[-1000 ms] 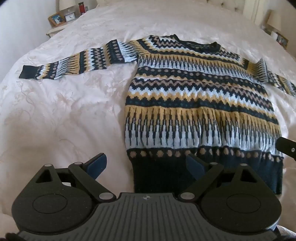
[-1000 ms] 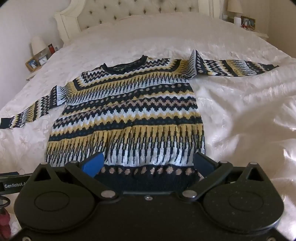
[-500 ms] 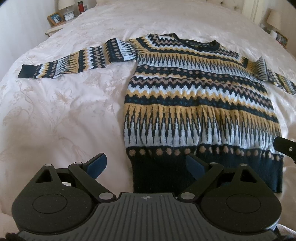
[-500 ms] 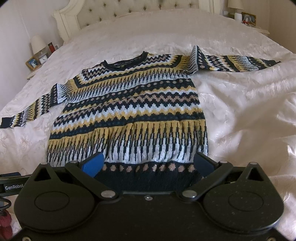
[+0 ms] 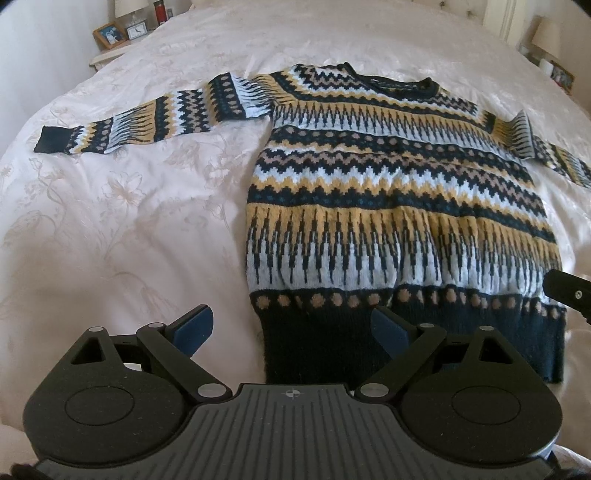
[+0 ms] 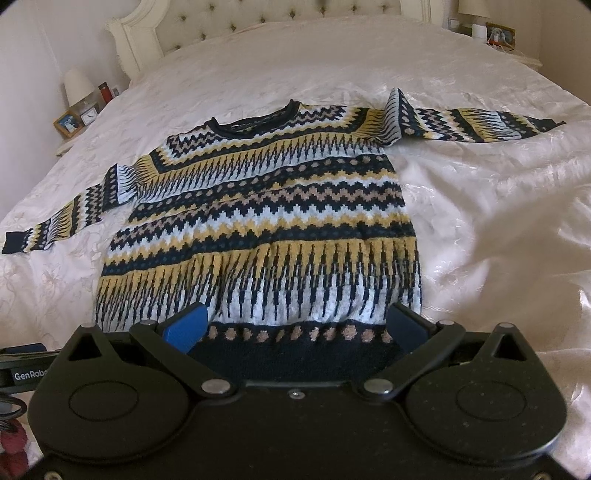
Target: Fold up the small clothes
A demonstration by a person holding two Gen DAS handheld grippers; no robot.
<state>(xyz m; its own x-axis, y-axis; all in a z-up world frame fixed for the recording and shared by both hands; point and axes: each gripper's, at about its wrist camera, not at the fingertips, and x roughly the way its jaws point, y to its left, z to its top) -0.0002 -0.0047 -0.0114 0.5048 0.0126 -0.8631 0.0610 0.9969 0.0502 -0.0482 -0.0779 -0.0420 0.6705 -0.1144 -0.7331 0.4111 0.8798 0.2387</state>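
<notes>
While sweater [image 5: 399, 206] lies flat, bedspread [image 5: 129, 229] flanks it.

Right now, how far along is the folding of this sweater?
Done: the sweater lies flat on the bed, both sleeves spread out. In hand: the left gripper and right gripper sit at the hem, jaws open, gripping nothing. Left: every fold; none shows yet.

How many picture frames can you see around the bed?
2. One wooden picture frame stands on the nightstand beside the lamp on the bed's left; another frame stands on the far-right bedside surface. Others may be hidden outside the views.
</notes>
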